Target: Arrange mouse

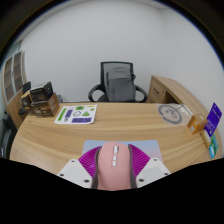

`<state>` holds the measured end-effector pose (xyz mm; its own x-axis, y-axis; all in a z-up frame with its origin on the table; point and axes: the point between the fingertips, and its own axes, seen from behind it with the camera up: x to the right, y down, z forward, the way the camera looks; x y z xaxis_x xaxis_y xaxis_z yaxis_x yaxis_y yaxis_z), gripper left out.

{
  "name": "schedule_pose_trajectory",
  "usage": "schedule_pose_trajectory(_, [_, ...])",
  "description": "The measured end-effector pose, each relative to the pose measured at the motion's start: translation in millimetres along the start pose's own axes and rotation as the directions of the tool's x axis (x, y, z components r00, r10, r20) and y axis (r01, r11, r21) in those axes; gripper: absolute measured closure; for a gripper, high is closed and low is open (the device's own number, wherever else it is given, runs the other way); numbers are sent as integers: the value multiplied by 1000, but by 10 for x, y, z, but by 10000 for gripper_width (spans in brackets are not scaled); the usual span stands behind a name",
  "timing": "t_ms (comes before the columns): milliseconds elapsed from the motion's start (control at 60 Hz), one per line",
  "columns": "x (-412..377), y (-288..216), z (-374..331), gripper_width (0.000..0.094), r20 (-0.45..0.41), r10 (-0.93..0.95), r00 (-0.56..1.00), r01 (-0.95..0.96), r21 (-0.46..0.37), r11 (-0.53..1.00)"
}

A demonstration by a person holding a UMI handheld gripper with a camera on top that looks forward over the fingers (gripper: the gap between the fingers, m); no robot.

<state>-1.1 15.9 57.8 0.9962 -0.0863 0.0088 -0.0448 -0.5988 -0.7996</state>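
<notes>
My gripper (115, 168) sits low over the near edge of a wooden desk (120, 128), and I see its two fingers pressed in on a pale pink computer mouse (114, 170), one magenta pad (93, 160) against its left flank and the other against its right. The mouse fills the space between the fingers, its scroll wheel pointing toward 12 o'clock, away from me. Its rear end runs out of sight beneath the camera, so I cannot tell whether it rests on the desk or hangs clear of it.

Beyond the fingers at about 11 o'clock, a printed sheet (77, 115) with green and purple patches lies flat on the desk. At 10 o'clock, on the far left end, a dark desk organizer (40, 97) stands with small items in it. At 12 o'clock, behind the desk, a black office chair (118, 82) faces me against a white wall. At 2 o'clock a round coaster-like disc (171, 114) lies on the desk, and further right a purple box (213, 119) stands upright near the desk's end.
</notes>
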Motion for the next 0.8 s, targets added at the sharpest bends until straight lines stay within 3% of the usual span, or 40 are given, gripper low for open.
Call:
schedule_pose_trajectory(300, [207, 535, 454, 504, 35, -49, 998, 53, -127, 991])
schedule_pose_trajectory(433, [209, 505, 445, 501, 46, -31, 998, 36, -102, 994])
schedule_pose_trajectory(600, [257, 553, 450, 307, 38, 10, 999, -4, -145, 989])
schedule_pose_trajectory(633, [279, 562, 452, 186, 27, 25, 999, -21, -164, 986])
schedule_pose_trajectory(650, [287, 554, 435, 62, 21, 30, 999, -26, -166, 986])
schedule_pose_trajectory(700, [324, 520, 358, 111, -7, 38, 999, -38, -159, 986])
schedule_pose_trajectory(800, [325, 458, 85, 100, -49, 32, 998, -38, -127, 991])
